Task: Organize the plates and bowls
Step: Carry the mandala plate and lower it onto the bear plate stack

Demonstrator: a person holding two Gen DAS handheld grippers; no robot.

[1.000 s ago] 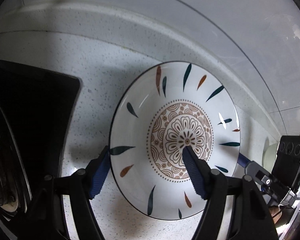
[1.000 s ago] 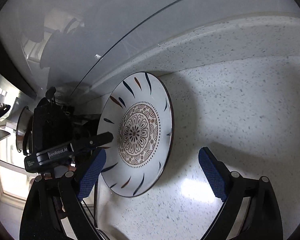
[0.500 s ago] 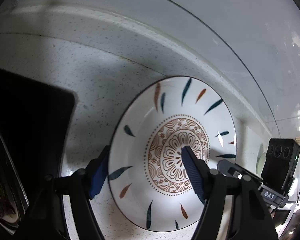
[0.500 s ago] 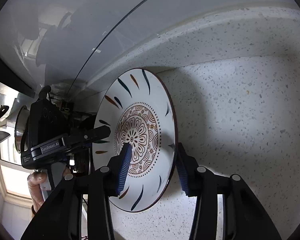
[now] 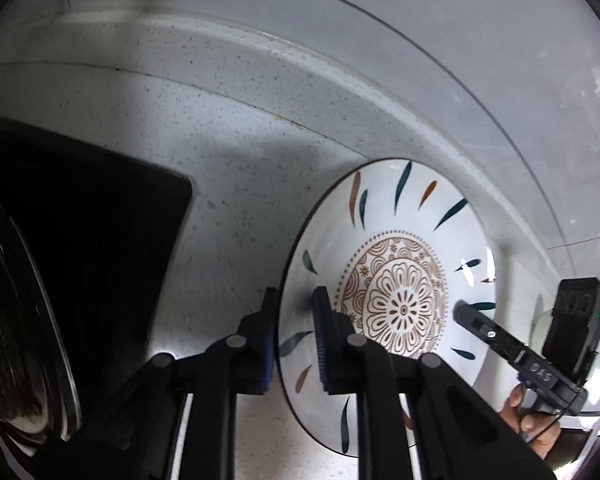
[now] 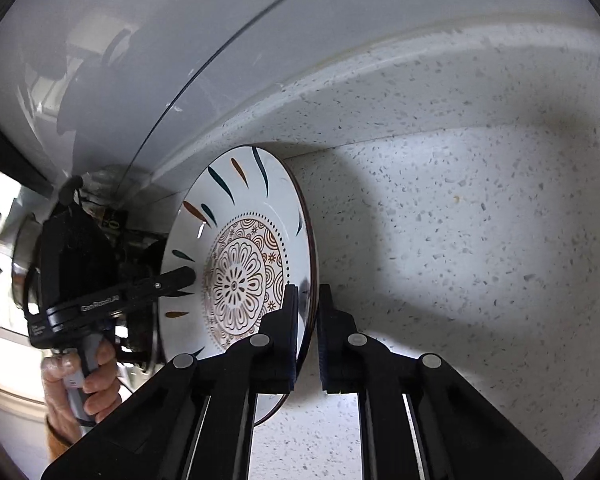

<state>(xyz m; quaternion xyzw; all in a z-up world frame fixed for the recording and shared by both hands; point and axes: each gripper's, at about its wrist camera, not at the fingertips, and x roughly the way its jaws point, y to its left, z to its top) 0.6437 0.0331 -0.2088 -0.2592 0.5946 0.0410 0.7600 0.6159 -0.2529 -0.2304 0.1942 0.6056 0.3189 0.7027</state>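
The plate [image 5: 388,280] sits right between the jaws of both grippers; the left gripper [image 5: 296,344] pinches one edge; the right gripper [image 6: 308,336] pinches the opposite edge; both equally near.

One round white ceramic plate with brown mandala centre and teal-orange leaf strokes [image 5: 404,280] [image 6: 240,264]. Two black two-finger grippers: left gripper [image 5: 294,344] at plate's left rim, right gripper [image 6: 308,332] at its right rim. One speckled white stone countertop [image 6: 480,260] under plate.
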